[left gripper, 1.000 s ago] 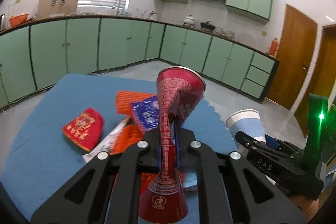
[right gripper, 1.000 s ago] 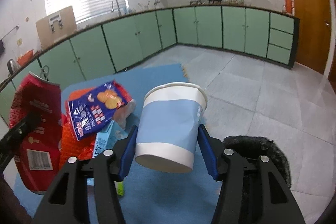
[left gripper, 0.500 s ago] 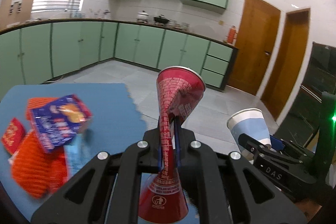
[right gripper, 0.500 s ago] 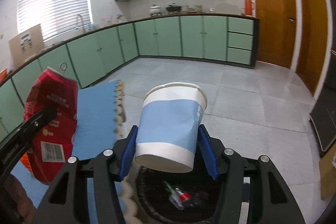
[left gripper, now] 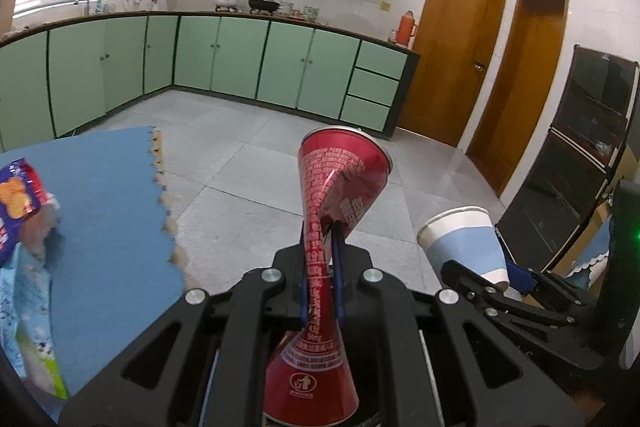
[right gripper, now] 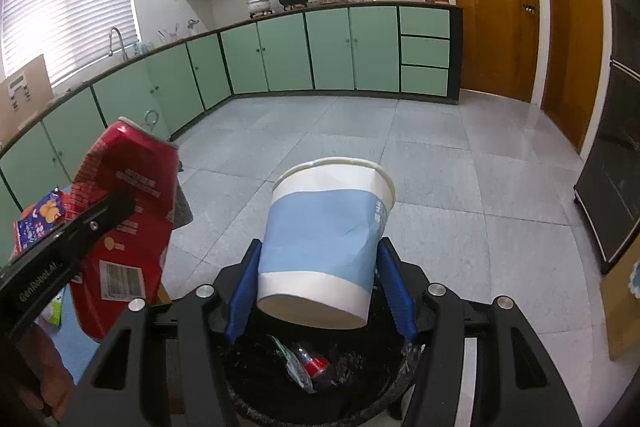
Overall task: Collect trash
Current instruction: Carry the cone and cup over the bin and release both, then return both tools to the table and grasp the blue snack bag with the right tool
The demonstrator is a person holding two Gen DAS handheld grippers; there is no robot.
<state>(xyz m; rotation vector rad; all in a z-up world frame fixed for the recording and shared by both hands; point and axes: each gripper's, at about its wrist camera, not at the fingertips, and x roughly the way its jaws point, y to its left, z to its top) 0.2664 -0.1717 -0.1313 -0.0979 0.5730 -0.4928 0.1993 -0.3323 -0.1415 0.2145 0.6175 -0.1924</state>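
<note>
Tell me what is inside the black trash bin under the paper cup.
Inside the black-lined trash bin lie crumpled clear plastic and a red scrap. The paper cup and right gripper cover its far side.

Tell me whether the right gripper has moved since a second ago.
Yes. The right gripper, shut on the paper cup, has swung off the blue mat to hang over the black trash bin, which earlier lay ahead to its right.

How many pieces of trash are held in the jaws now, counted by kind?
Crushed red metal can: 1
Blue and white paper cup: 1
Total: 2
</note>
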